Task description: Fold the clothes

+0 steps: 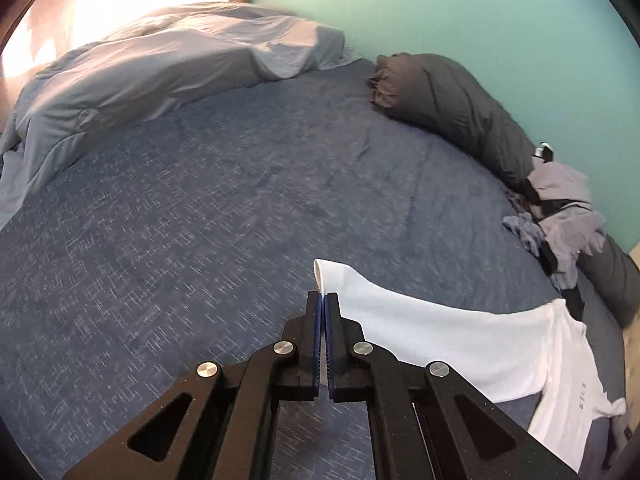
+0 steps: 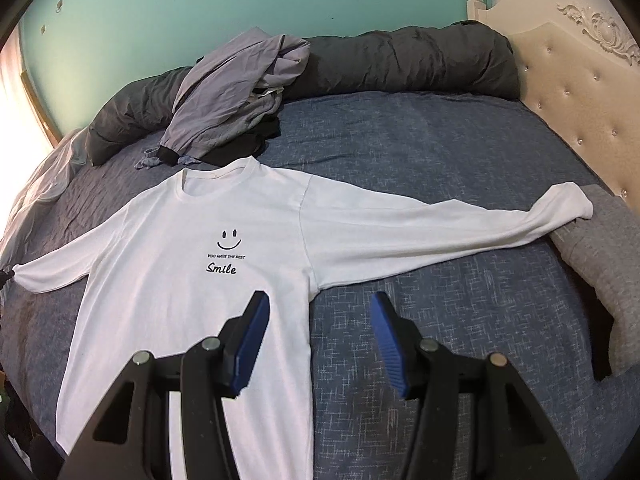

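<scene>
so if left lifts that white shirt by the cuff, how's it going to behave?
Likely floppy: the white shirt lies flat and limp on the bed, so its sleeve should drape and trail rather than hold shape. Probably light, as the knit looks thin. The left gripper pinches only the cuff edge, so it may slip out under a quick pull.

You have one white long-sleeved shirt (image 2: 168, 264) spread on one bed (image 2: 440, 152), with its two sleeves stretched out to either side. One heap of grey and black clothes (image 2: 240, 108) sits behind it; how many garments it holds cannot be told. You see one long dark grey roll of bedding (image 2: 400, 64), one light blue duvet (image 1: 160, 64), one folded grey item (image 2: 600, 272), and one cream headboard (image 2: 580, 92). You hold two tools: left tool (image 1: 322, 300), right tool (image 2: 318, 304).
</scene>
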Tool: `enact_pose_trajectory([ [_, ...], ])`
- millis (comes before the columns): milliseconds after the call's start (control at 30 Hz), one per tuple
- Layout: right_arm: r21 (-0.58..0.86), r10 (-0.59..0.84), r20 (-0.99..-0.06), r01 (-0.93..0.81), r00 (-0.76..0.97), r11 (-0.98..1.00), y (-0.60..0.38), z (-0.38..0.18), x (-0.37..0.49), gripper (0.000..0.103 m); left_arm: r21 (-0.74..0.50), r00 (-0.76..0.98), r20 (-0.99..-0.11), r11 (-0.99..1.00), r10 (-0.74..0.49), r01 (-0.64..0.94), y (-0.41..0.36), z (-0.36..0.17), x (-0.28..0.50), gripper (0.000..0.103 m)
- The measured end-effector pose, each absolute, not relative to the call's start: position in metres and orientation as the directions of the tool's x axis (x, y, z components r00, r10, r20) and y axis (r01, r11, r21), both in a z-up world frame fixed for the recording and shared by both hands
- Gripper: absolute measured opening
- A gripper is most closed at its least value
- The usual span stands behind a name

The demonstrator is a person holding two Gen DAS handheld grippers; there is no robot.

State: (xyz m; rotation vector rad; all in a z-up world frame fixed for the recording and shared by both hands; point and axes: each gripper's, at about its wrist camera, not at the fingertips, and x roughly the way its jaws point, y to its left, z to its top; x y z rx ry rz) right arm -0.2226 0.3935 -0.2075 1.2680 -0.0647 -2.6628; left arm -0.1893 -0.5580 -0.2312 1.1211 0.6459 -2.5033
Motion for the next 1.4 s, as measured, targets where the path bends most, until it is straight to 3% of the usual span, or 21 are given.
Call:
enact_pose_trajectory([
  [267,0.087,-0.158,-0.774,0.145,-0.613,-0.986,0.394,-0.205,-0.222,0.053,-0.233,-0.625,-0.767,-0.845,-0.145,0.482,-0.580,-0.232,-0.221,0.001],
  [467,0.080,-0.156,-0.785,0.151,-0.600,-0.985,0.385,-0.212,-0.223,0.053,-0.270,-0.608,-0.789,-0.836,-0.093,0.478,-0.588,-0.241,-0.245,0.003],
  [533,0.077,-0.160,-0.789,0.163,-0.593,-0.984,0.380,-0.216,-0.223,0.053,-0.270,-0.598,-0.796,-0.831,-0.091,0.486,-0.591,-0.246,-0.244,0.007],
  [667,0.080,-0.173,-0.793,0.182,-0.584,-0.980,0.370,-0.221,-0.223,0.053,-0.300,-0.613,-0.786,-0.815,-0.083,0.495,-0.596,-0.254,-0.228,0.029],
  [967,0.084,-0.193,-0.788,0.208,-0.584,-0.974,0.358,-0.217,-0.218,0.053,-0.350,-0.586,-0.810,-0.813,0.013,0.466,-0.580,-0.306,-0.220,0.029],
  [1067,0.072,-0.186,-0.790,0.213,-0.584,-0.974,0.358,-0.217,-0.216,0.053,-0.368,-0.599,-0.800,-0.815,0.032,0.448,-0.579,-0.311,-0.225,0.027],
  [1100,0.072,-0.184,-0.792,0.211,-0.582,-0.975,0.359,-0.217,-0.217,0.053,-0.363,-0.598,-0.801,-0.820,0.032,0.443,-0.578,-0.311,-0.226,0.010],
  [1133,0.076,-0.184,-0.793,0.205,-0.581,-0.976,0.361,-0.219,-0.217,0.053,-0.357,-0.595,-0.803,-0.824,0.031,0.440,-0.577,-0.311,-0.227,0.000],
  [1400,0.122,-0.204,-0.792,0.178,-0.576,-0.976,0.364,-0.229,-0.221,0.053,-0.323,-0.600,-0.800,-0.858,0.023,0.398,-0.575,-0.291,-0.219,0.000],
])
